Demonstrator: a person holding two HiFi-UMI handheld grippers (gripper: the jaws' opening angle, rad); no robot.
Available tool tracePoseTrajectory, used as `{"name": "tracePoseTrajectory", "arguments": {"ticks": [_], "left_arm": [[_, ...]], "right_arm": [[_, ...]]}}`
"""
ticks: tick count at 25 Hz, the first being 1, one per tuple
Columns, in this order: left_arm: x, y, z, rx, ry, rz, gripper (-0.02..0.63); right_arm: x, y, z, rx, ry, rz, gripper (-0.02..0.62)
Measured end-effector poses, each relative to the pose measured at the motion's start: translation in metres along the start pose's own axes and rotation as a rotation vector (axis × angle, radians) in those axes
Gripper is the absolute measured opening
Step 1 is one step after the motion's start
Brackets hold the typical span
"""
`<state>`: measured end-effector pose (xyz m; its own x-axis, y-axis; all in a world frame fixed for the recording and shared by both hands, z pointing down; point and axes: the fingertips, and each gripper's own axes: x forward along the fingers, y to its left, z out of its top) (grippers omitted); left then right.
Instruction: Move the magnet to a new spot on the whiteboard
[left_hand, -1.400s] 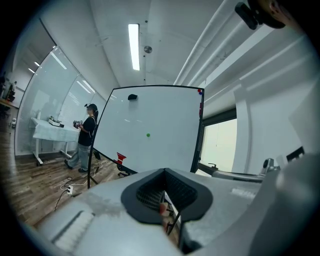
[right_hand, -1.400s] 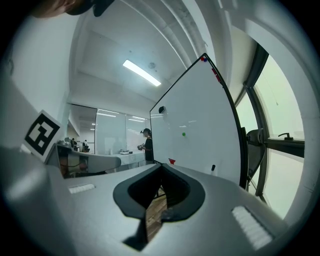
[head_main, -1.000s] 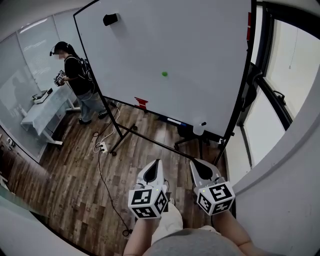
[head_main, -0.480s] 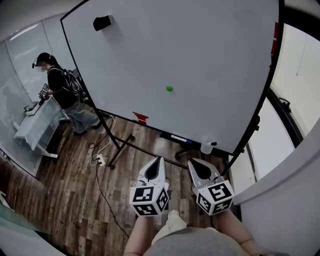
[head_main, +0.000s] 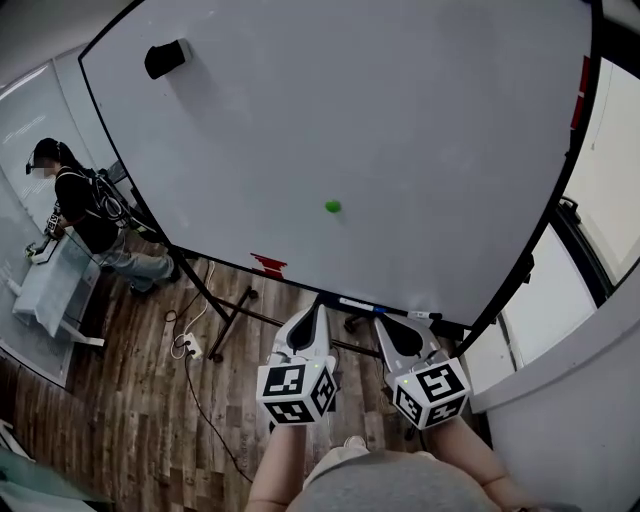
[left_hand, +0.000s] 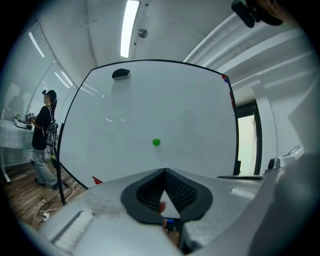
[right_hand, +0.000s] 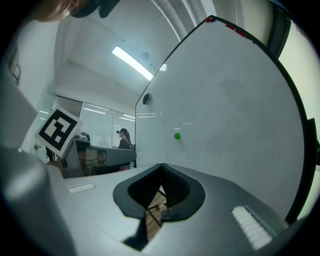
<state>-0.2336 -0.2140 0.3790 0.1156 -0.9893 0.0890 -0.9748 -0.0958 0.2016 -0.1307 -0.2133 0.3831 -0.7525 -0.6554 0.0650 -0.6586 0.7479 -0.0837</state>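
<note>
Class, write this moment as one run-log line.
left gripper: shut, empty | right gripper: shut, empty | green magnet: on whiteboard, untouched | task: not started

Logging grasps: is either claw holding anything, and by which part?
Nothing. The left claw and right claw are shut, empty; the magnet sits on the whiteboard.

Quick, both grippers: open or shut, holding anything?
Left gripper: shut, holding nothing.
Right gripper: shut, holding nothing.
</note>
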Motion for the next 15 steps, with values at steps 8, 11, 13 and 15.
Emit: {"name": "tracePoseTrajectory", "arguments": {"ticks": [8, 11, 13, 15], "left_arm": [[0.056, 0.019, 0.011, 0.011, -0.001, -0.050, 0.002], [0.075, 0.030, 0.019, 0.018, -0.006, -0.066, 0.002], [0.087, 0.037, 0.026, 0.022, -0.008, -0.081, 0.002], [0.098, 0.041, 0.031, 0.025, -0.014, -0.096, 0.002]], "right_arm": [[0.043, -0.027, 0.002, 0.002, 0.002, -0.041, -0.011], [0.062, -0.031, 0.004, 0.002, 0.002, -0.055, -0.011], [0.074, -0.033, 0.004, 0.002, 0.005, -0.067, -0.011], [0.081, -0.036, 0.004, 0.004, 0.007, -0.074, -0.011]]}}
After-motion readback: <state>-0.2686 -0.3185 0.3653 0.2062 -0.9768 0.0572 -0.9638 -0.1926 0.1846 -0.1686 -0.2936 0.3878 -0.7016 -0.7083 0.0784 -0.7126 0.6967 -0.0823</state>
